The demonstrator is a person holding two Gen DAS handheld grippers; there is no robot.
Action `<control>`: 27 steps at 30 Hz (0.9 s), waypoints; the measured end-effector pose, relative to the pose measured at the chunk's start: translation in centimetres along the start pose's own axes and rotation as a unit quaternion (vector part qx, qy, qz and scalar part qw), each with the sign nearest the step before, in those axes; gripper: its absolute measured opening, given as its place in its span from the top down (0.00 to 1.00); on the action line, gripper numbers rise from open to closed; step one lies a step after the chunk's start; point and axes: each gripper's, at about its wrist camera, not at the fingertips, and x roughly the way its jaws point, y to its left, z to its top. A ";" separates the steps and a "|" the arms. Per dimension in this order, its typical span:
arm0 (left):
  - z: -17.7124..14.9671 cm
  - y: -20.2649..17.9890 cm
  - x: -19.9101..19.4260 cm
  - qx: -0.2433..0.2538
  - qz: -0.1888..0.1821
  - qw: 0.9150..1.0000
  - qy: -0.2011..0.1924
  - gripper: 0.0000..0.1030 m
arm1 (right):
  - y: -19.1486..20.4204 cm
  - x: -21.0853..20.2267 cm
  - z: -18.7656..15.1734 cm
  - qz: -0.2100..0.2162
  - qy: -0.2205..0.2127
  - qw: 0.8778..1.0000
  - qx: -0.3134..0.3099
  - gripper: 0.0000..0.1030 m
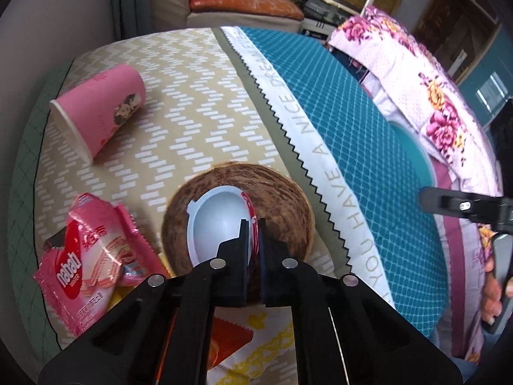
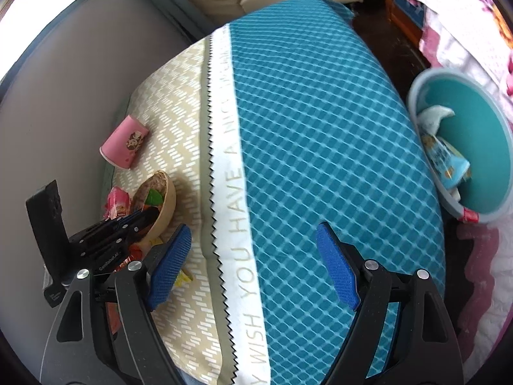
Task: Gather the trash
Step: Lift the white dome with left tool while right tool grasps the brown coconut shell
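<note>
My left gripper is shut on the rim of a small white plastic cup with a red lid edge, held over a brown wooden bowl on the bed. A pink paper cup lies on its side at the far left. A pink wafer wrapper lies beside the bowl. My right gripper is open and empty above the teal bedspread. In the right wrist view I see the left gripper at the bowl, the pink cup and the wrapper.
A teal bin with trash in it stands on the floor right of the bed. A floral quilt lies at the right. Orange and yellow wrappers lie under my left gripper. An armchair stands beyond the bed.
</note>
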 end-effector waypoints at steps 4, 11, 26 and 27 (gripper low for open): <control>0.0 0.3 -0.2 0.004 -0.002 1.000 -0.001 0.95 | 1.1 1.3 0.6 0.012 0.017 1.000 -0.005 0.36; 0.2 0.9 -3.8 -0.010 -0.026 0.999 -0.042 0.96 | 3.9 3.6 1.6 0.029 0.033 0.999 -0.026 0.42; 0.5 3.9 -6.7 -0.059 -0.036 0.995 -0.073 0.96 | 8.2 10.2 1.8 0.056 0.071 0.994 -0.061 0.87; 0.4 3.8 -6.5 -0.059 -0.037 0.995 -0.071 0.96 | 8.5 10.1 1.8 0.052 0.067 0.994 -0.066 0.92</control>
